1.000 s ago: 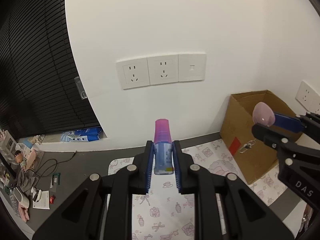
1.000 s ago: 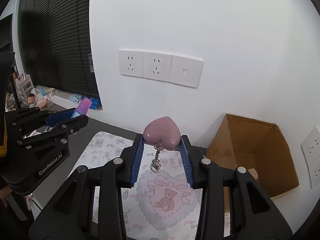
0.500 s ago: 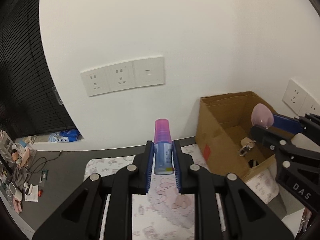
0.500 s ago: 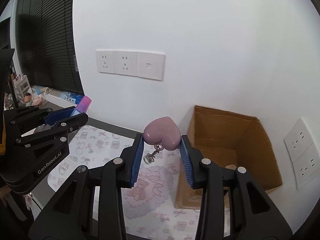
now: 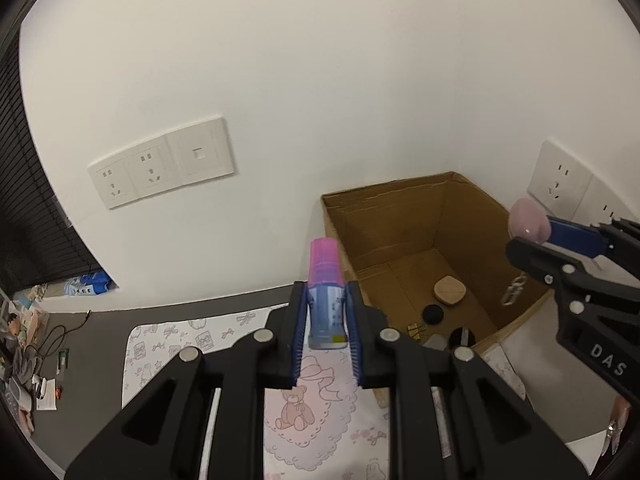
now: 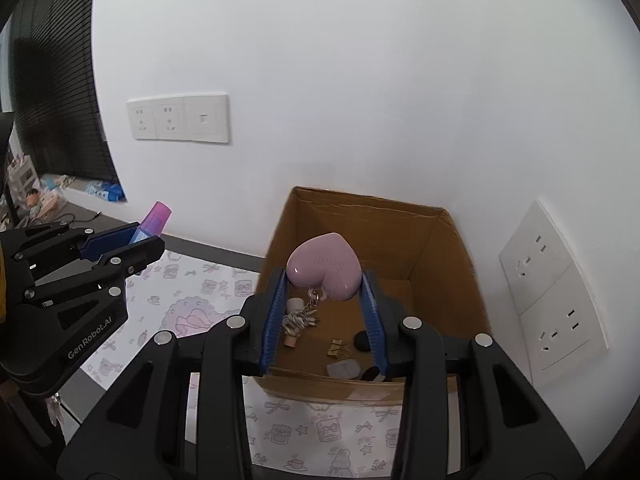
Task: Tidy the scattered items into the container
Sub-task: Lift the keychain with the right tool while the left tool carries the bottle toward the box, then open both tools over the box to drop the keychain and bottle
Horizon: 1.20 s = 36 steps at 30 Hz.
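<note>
My left gripper (image 5: 326,320) is shut on a small blue bottle with a pink cap (image 5: 325,280), held upright above the patterned mat, left of the open cardboard box (image 5: 384,216). My right gripper (image 6: 323,304) is shut on a pink heart-shaped keychain (image 6: 324,266), held over the cardboard box (image 6: 440,264); its chain dangles inside. The right gripper with the heart (image 5: 527,220) shows at the right of the left wrist view. The left gripper with the bottle (image 6: 154,220) shows at the left of the right wrist view. Several small items lie on the box floor.
A white-and-pink patterned mat (image 5: 192,340) covers the grey tabletop (image 5: 80,332). The box stands in the corner against white walls with socket plates (image 5: 160,164) (image 6: 552,292). Clutter and cables (image 5: 28,344) lie at the far left by a dark blind.
Both grippers have swung right toward the box with their items. The heart keychain is now over the box opening, and the bottle has come close to the box's left wall.
</note>
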Tool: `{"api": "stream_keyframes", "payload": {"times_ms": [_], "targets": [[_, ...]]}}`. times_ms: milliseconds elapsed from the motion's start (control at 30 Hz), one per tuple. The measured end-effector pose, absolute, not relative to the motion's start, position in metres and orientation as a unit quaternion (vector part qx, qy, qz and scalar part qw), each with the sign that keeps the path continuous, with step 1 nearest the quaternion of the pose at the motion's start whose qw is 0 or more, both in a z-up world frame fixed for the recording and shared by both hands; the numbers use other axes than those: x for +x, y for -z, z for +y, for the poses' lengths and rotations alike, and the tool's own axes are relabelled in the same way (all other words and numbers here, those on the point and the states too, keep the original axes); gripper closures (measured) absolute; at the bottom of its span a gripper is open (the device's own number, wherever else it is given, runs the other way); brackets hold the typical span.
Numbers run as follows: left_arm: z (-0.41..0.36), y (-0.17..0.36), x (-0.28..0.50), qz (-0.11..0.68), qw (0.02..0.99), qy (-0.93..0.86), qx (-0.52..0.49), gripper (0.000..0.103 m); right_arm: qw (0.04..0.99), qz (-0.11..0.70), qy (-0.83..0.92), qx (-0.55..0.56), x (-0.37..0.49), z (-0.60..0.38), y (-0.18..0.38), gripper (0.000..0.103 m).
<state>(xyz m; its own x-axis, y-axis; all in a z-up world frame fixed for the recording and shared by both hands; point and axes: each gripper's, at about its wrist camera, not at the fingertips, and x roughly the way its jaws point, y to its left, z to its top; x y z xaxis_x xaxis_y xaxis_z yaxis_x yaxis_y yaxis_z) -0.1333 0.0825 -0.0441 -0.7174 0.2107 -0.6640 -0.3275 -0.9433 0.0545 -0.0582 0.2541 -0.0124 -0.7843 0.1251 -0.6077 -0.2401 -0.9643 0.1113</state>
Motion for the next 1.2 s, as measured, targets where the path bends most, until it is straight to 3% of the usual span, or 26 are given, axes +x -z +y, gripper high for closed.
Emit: {"api": "stream_keyframes", "payload": {"times_ms": [533,1200], "targets": [[0.176,0.1,-0.195,0.134,0.228,-0.879,-0.397,0.084,0.166,0.156,-0.904,-0.362,-0.074,0.34,0.082,0.065],[0.199,0.156,-0.234,0.152,0.238,-0.852,-0.441,0.084,0.175,0.179,-0.879,-0.407,-0.11,0.354,0.141,0.064]]}}
